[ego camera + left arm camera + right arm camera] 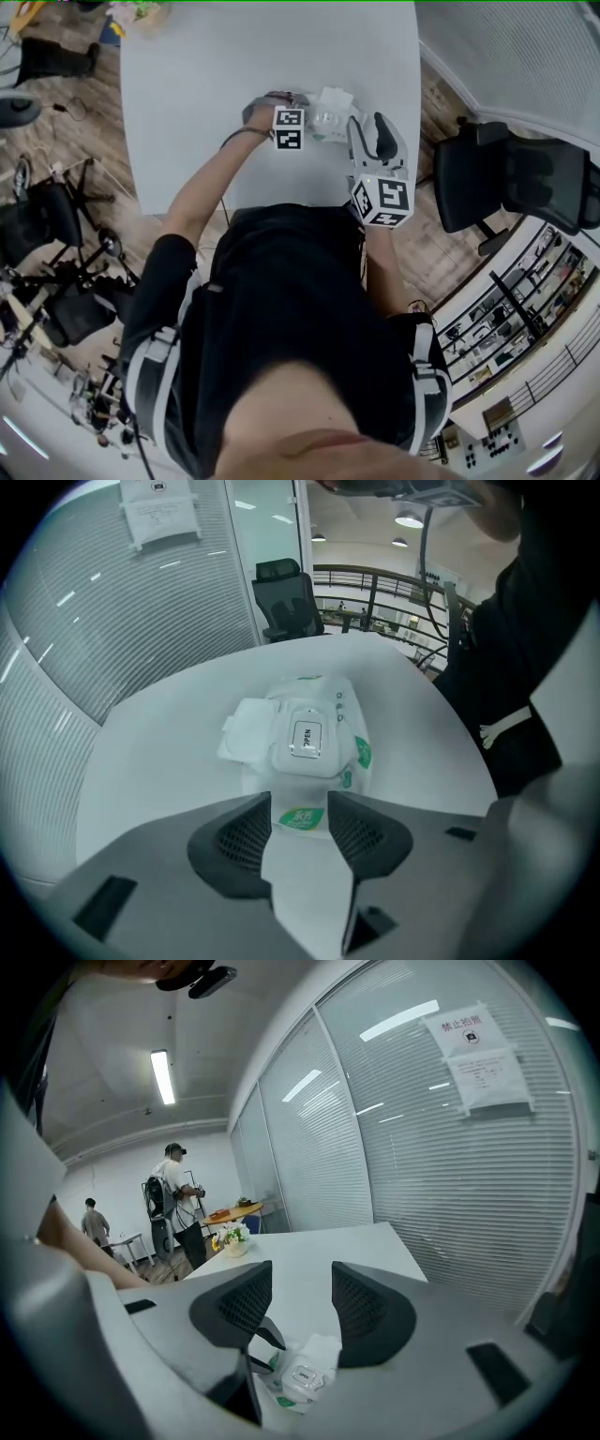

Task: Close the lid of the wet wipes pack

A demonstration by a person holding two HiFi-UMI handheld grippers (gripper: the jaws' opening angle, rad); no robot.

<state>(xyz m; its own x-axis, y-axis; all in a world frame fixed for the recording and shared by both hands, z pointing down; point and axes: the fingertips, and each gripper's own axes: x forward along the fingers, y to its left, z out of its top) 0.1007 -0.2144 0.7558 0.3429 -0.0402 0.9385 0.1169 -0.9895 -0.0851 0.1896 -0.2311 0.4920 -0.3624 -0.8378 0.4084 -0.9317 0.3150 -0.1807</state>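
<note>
One wet wipes pack [309, 742] lies on one table [169, 752] (white); left gripper [300, 808] and right gripper [301, 1277] both gape empty.

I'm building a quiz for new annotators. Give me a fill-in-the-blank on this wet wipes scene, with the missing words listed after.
1. The wet wipes pack lies on a white ___.
2. The print on its lid reads ___.
3. The fingers of the left gripper are ___, not shut.
4. The right gripper holds ___.
Missing words: table; OPEN; open; nothing.
</note>
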